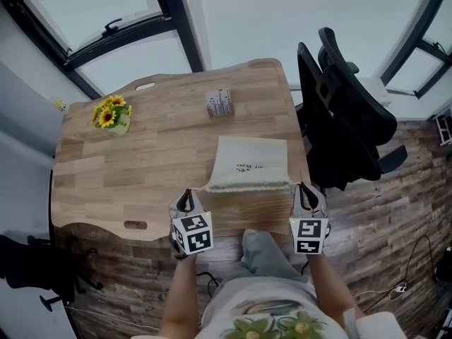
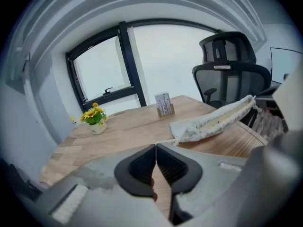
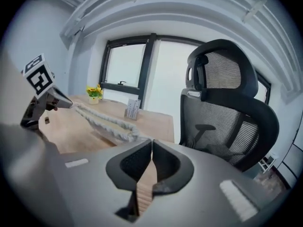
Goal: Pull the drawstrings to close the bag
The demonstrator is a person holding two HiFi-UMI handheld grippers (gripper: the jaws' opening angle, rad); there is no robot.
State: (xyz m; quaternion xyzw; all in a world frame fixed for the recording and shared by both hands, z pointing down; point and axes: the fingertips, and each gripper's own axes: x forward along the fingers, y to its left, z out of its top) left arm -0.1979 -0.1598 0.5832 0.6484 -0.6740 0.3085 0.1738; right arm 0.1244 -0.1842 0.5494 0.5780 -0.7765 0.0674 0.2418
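- Tabletop [image 1: 141, 161]: wooden, with a black chair [image 1: 346, 119] at its right edge.
- Bag [image 1: 251, 162]: pale cloth, lying flat near the front edge, gathered mouth between the 2 claws.
- Left claw [image 1: 186, 195]: pressed together, pinching the left drawstring [image 2: 168, 142].
- Right claw [image 1: 304, 189]: pressed together, pinching the right drawstring [image 3: 143, 139].

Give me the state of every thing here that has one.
bag, flat on the table, mouth ruffled and stretched between the grippers
drawstrings, pulled out sideways, one to each gripper
left gripper, shut on a drawstring
right gripper, shut on a drawstring
flowers, upright
card stand, upright
chair, empty
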